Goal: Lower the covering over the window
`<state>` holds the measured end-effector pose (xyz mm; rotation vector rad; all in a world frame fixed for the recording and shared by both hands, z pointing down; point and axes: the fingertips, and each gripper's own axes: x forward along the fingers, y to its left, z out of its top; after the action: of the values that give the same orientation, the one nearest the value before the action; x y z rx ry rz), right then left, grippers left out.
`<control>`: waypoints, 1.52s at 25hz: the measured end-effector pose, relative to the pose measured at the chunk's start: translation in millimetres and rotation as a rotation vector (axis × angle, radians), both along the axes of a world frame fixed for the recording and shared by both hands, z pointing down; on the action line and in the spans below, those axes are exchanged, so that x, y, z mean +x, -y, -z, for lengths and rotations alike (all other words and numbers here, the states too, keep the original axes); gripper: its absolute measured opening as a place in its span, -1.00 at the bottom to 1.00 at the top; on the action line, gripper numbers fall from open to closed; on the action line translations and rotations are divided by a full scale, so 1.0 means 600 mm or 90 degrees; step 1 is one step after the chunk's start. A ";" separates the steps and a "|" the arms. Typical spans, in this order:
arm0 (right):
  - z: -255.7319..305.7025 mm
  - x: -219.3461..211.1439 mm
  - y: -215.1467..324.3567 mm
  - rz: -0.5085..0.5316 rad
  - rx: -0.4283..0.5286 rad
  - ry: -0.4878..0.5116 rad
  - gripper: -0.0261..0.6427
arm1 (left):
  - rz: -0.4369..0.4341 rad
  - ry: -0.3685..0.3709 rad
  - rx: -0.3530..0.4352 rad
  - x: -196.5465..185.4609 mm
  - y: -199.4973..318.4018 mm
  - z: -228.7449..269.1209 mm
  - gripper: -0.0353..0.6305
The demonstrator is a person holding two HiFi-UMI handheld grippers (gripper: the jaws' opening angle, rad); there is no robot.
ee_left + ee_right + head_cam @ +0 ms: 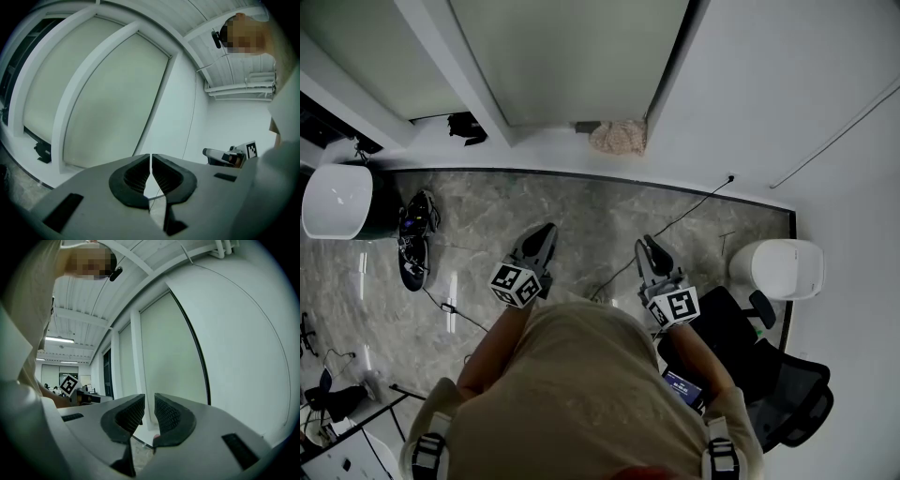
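Note:
The window's pale roller covering [572, 56] hangs down over the pane ahead of me; it also fills the left gripper view [112, 103] and the right gripper view [171, 352]. A second covered pane [356, 56] lies to its left. My left gripper [534, 246] points level at the window from a distance, its jaws [150, 158] shut tip to tip on nothing. My right gripper [652, 253] is held beside it, and its ribbed pads [165, 416] stand a narrow gap apart with nothing between them [149, 401]. Neither gripper touches the covering.
A beige cloth [619, 137] lies at the window's foot. A black cable [684, 216] crosses the marble floor. A white tub [337, 202] and dark gear [414, 239] are at the left, a white bin [783, 267] and black office chair [769, 375] at the right.

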<state>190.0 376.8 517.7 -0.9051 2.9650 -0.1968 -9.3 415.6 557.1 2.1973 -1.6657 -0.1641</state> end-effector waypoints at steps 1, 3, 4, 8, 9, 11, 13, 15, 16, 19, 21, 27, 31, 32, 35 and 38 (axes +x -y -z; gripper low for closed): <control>-0.001 -0.001 0.004 0.002 0.000 0.001 -0.77 | 0.000 0.000 0.000 0.002 0.003 0.000 -0.80; -0.004 -0.005 0.010 0.007 -0.002 0.001 -0.77 | -0.001 0.000 0.000 0.004 0.007 -0.002 -0.80; -0.006 -0.008 0.011 0.009 -0.003 0.001 -0.77 | 0.000 0.000 -0.001 0.005 0.007 -0.004 -0.80; -0.008 -0.026 0.012 0.018 -0.006 0.000 -0.77 | 0.003 -0.004 -0.010 -0.008 0.008 -0.011 -0.80; -0.008 -0.033 0.016 0.018 -0.007 -0.001 -0.77 | 0.002 -0.006 -0.012 -0.016 0.012 -0.013 -0.80; -0.010 -0.047 0.029 0.014 -0.008 -0.005 -0.77 | 0.000 -0.009 -0.017 -0.032 0.025 -0.020 -0.80; -0.015 -0.058 0.043 0.007 -0.010 -0.009 -0.77 | -0.005 -0.013 -0.021 -0.046 0.042 -0.027 -0.80; -0.017 -0.072 0.060 -0.001 -0.014 -0.015 -0.77 | -0.015 -0.016 -0.025 -0.061 0.063 -0.034 -0.80; -0.016 -0.081 0.071 -0.006 -0.015 -0.017 -0.77 | -0.022 -0.018 -0.028 -0.070 0.077 -0.037 -0.80; -0.005 -0.107 0.106 -0.021 -0.020 -0.019 -0.77 | -0.042 -0.024 -0.036 -0.093 0.121 -0.035 -0.80; 0.008 -0.126 0.128 -0.026 -0.015 -0.016 -0.77 | -0.059 -0.023 -0.036 -0.108 0.150 -0.028 -0.80; 0.010 -0.165 0.195 -0.066 -0.009 -0.020 -0.77 | -0.093 -0.025 -0.029 -0.147 0.227 -0.023 -0.80; -0.001 -0.184 0.229 -0.120 -0.012 -0.030 -0.77 | -0.105 -0.029 -0.031 -0.181 0.252 -0.034 -0.80; -0.003 -0.190 0.235 -0.128 -0.014 -0.031 -0.77 | -0.107 -0.031 -0.034 -0.191 0.256 -0.038 -0.80; -0.006 -0.212 0.243 -0.138 -0.009 -0.033 -0.77 | -0.116 -0.034 -0.037 -0.217 0.266 -0.052 -0.80; -0.014 -0.223 0.241 -0.138 -0.006 -0.034 -0.77 | -0.121 -0.033 -0.035 -0.230 0.272 -0.064 -0.80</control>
<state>56.4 232.2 526.0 -1.2411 2.8849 -0.1830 -147.6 252.3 595.6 2.2745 -1.4085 -0.1216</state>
